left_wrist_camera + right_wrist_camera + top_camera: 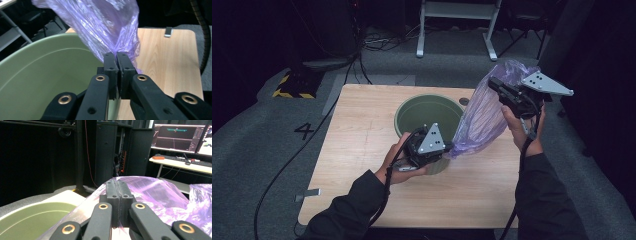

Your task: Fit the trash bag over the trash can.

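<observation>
While both grippers grip one purple bag, the scene lists as follows.

Bag: one, thin purple plastic [484, 117], stretched slantwise in the air between the two grippers, its low end just beside the bin's near right rim, its high end up at the right, clear of the tabletop.

Bin: one, round, green [428, 111], upright at mid-tabletop, mouth open; no liner seen inside it.

Left gripper: one [447, 149], at the bin's near rim; jaws together, clamped on the bag's gathered low end, as the left gripper view [116, 55] shows from close by.

Right gripper: one [493, 84], held high at the right; jaws together, clamped on a fold of the bag's upper part, seen along the jaws in the right gripper view [117, 182].

Tabletop: one, light wood [362, 150]; a small dark round mark lies behind the bin at the right.

Floor: grey carpet; one piece of grey tape [308, 192] on it just off the tabletop's near left edge; one "4" marking [305, 131]; one black-and-yellow striped patch [292, 93].

Step in hand: by my reading, the bag is taken at both ends and readied for lining the bin; it is not yet inside.

Next move: likely calls for finding the bag's mouth, spreading it, and bringing it over the bin's opening. Which end is the mouth cannot be told from here.

Risk: thin film may tear or slip if pulled tighter.
</observation>
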`<state>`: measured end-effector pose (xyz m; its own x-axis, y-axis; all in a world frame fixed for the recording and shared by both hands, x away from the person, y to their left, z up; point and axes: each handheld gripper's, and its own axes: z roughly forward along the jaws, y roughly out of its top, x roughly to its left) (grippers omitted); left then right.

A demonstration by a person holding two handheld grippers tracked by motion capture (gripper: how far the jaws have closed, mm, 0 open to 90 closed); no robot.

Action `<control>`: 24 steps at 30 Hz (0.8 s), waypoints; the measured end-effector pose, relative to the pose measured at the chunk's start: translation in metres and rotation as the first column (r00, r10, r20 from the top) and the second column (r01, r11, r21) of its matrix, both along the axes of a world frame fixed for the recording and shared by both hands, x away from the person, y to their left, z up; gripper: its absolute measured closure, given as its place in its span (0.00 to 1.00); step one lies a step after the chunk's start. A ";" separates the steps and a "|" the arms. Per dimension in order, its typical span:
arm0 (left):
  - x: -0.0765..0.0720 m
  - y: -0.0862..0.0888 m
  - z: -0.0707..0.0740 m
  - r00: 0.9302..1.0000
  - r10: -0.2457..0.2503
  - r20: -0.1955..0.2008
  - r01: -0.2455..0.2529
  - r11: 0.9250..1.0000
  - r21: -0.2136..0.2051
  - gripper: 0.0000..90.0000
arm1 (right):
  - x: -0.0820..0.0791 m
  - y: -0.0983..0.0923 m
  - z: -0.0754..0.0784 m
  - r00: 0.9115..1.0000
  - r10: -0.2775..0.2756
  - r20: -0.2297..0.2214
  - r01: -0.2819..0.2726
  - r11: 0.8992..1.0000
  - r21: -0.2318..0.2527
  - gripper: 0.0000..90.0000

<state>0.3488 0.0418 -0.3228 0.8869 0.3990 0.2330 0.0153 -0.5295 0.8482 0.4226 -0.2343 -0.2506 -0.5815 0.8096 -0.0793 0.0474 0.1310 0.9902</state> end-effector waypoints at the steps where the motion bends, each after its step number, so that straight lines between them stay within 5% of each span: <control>1: 0.000 0.002 0.002 1.000 0.010 0.010 -0.010 1.000 -0.004 0.98 | 0.000 -0.001 0.000 1.000 0.002 0.000 -0.002 1.000 0.003 1.00; 13: 0.020 0.039 0.021 0.986 0.160 0.042 -0.156 0.984 -0.087 0.99 | -0.002 0.001 -0.003 0.997 0.071 -0.026 -0.072 0.996 -0.053 0.93; 17: 0.029 0.050 0.016 0.979 0.200 0.039 -0.197 0.978 -0.061 0.99 | -0.002 0.007 -0.011 0.993 0.097 -0.060 -0.102 0.991 -0.083 0.84; 24: 0.045 0.061 0.004 0.975 0.222 0.017 -0.222 0.975 -0.008 0.99 | -0.004 0.009 -0.028 0.976 0.150 -0.160 -0.168 0.980 -0.104 0.53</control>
